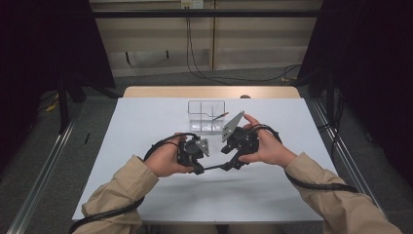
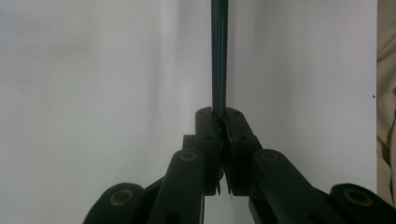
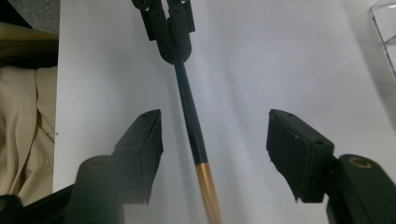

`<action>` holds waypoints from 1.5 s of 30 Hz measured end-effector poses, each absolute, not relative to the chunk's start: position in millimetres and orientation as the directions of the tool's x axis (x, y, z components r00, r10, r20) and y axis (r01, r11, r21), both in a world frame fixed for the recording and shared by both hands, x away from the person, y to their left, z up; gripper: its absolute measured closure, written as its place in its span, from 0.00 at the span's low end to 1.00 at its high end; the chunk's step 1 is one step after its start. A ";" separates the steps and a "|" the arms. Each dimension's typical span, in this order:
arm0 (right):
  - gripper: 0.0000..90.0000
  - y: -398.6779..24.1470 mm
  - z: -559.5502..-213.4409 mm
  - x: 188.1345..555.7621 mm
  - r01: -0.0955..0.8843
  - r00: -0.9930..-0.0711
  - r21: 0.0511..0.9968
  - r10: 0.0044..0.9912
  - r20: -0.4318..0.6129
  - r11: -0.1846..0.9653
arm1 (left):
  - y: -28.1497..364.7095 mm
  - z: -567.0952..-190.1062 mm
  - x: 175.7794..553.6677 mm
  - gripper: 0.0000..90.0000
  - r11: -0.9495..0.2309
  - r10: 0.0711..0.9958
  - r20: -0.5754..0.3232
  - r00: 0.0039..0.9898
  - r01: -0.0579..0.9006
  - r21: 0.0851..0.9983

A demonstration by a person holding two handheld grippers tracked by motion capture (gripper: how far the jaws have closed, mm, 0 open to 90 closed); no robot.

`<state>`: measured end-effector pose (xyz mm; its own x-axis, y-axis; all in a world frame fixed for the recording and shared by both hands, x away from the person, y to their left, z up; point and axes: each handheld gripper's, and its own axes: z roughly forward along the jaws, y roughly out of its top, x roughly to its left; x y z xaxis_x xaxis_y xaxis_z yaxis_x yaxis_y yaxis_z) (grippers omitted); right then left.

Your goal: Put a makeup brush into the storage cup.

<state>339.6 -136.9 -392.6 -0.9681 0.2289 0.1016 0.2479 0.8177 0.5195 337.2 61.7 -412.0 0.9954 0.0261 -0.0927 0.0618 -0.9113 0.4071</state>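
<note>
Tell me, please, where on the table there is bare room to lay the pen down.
The left half of the table, left of the left gripper, is bare, and so is the strip along the near edge. It is crowded mid-table, where the left gripper grips the pen, the right gripper stands open around it, and the clear box sits behind.

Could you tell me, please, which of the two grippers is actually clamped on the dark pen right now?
The left gripper: its jaws are shut on the dark pen. The right gripper stands open, its pads apart on either side of the pen without pressing on it.
</note>
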 end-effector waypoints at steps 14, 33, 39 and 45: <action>0.15 -154.2 -396.8 343.3 0.283 -0.955 0.577 0.281 0.094 0.766 | 68.7 -410.0 338.7 0.96 -0.896 0.065 -0.099 0.993 0.102 0.432; 0.13 -175.9 -407.0 340.4 0.335 -0.929 0.722 0.340 0.146 0.606 | 78.9 -412.9 335.6 0.96 -0.860 0.107 -0.119 0.987 0.152 0.486; 0.13 -182.7 -409.7 337.4 0.339 -0.919 0.786 0.360 0.160 0.517 | 79.9 -414.6 335.6 0.96 -0.853 0.112 -0.118 0.987 0.157 0.498; 0.12 -190.0 -412.2 334.7 0.332 -0.907 0.856 0.384 0.174 0.397 | 80.7 -416.1 334.9 0.96 -0.840 0.118 -0.120 0.986 0.164 0.517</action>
<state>334.7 -190.0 -412.2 -0.9069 0.3839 0.1736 0.3319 0.3972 0.8556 334.9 80.7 -416.1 0.9857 0.1181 -0.1200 0.1636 -0.8403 0.5169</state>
